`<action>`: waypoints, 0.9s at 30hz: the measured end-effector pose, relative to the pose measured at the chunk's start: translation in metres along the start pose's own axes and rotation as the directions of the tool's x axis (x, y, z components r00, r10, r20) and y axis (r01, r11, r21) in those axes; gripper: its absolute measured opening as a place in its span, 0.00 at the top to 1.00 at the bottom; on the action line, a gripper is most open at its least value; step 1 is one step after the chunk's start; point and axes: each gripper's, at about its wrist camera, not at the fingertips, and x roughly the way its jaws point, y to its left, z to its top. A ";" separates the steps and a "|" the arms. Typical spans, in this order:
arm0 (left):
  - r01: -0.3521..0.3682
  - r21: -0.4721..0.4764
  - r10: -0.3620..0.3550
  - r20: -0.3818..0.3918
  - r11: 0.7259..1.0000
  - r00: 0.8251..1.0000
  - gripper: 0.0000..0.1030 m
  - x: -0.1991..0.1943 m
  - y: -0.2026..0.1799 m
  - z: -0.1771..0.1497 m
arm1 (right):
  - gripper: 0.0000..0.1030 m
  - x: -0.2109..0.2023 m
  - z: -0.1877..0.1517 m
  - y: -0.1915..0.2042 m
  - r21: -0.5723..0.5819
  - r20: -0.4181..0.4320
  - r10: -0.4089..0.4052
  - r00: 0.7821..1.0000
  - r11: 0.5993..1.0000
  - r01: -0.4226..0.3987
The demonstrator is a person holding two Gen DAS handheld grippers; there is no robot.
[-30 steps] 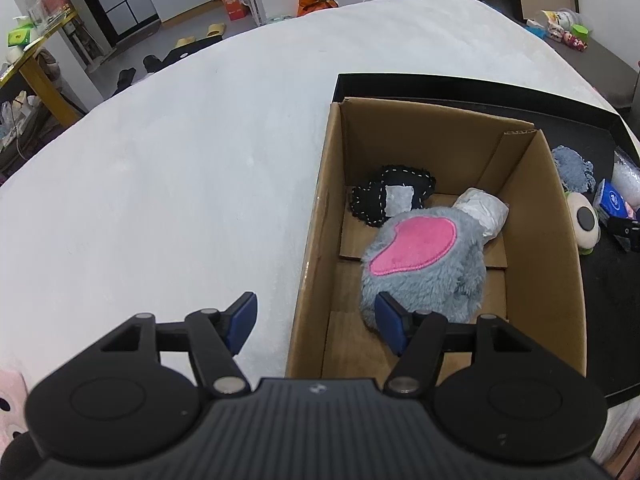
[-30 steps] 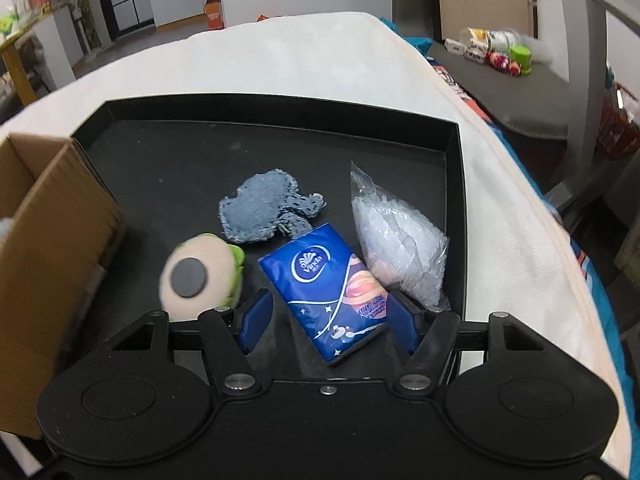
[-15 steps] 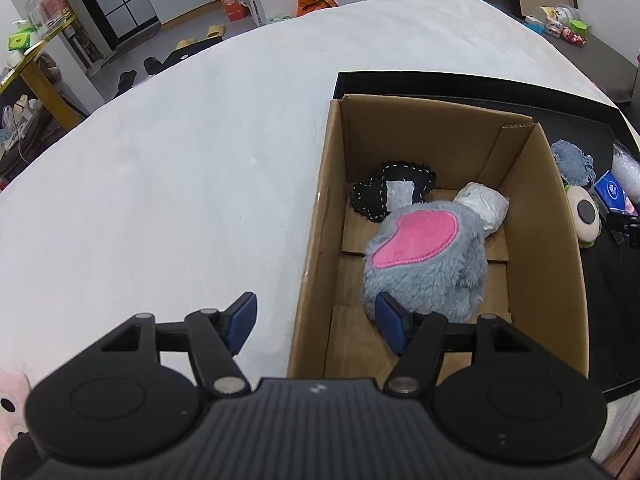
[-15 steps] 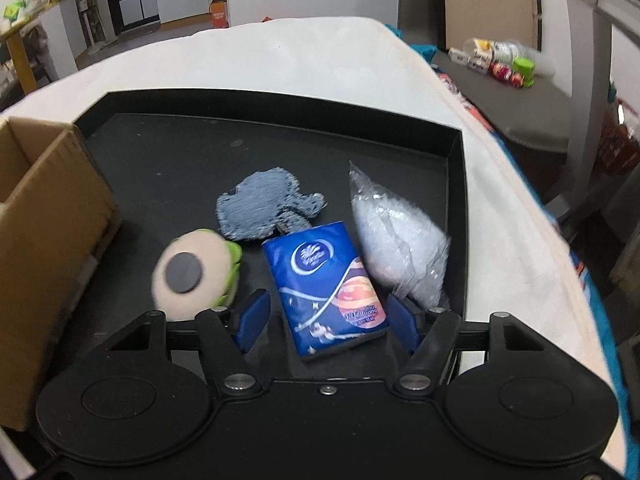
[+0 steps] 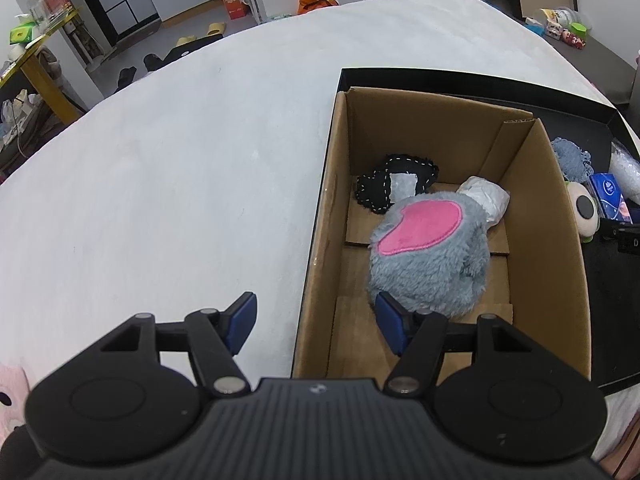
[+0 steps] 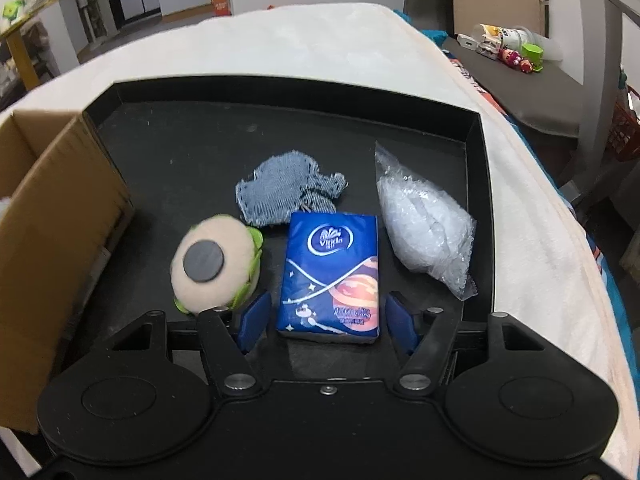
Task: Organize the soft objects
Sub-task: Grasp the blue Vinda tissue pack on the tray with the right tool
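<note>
A cardboard box (image 5: 552, 216) stands in a black tray (image 6: 280, 92) on a white bed. In the box lie a grey plush with a pink patch (image 5: 432, 252), a black stitched cloth (image 5: 392, 188) and a white wrapped bundle (image 5: 488, 196). My left gripper (image 5: 316, 320) is open and empty above the box's near left wall. My right gripper (image 6: 328, 320) is open, its fingers either side of the near end of a blue tissue pack (image 6: 332, 272). Beside the pack lie a cream and green plush eyeball (image 6: 212, 264), a denim patch (image 6: 280, 188) and a clear bubble-wrap bag (image 6: 428, 220).
The white bed cover (image 5: 160, 184) spreads wide to the left of the box. A pink plush (image 5: 12, 384) peeks in at the left wrist view's lower left. A grey side table with bottles and toys (image 6: 516, 56) stands beyond the bed's right edge.
My right gripper has moved forward and turned, so the tissue pack now lies straight between its open fingers. The left gripper has shifted slightly over the box.
</note>
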 end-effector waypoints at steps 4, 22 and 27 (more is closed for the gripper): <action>0.002 0.001 -0.002 0.001 1.000 1.000 0.38 0.000 0.000 0.000 | 0.50 -0.001 -0.001 -0.003 0.013 -0.011 0.005 1.000 1.000 -0.005; 0.039 -0.005 -0.039 0.017 0.999 0.999 0.38 -0.013 0.007 -0.001 | 0.51 -0.052 0.009 0.018 0.050 0.021 0.092 0.995 0.994 -0.093; 0.064 -0.008 -0.064 0.021 0.998 0.998 0.38 -0.016 0.010 -0.002 | 0.51 -0.064 0.019 0.034 0.010 0.042 0.108 0.993 0.994 -0.109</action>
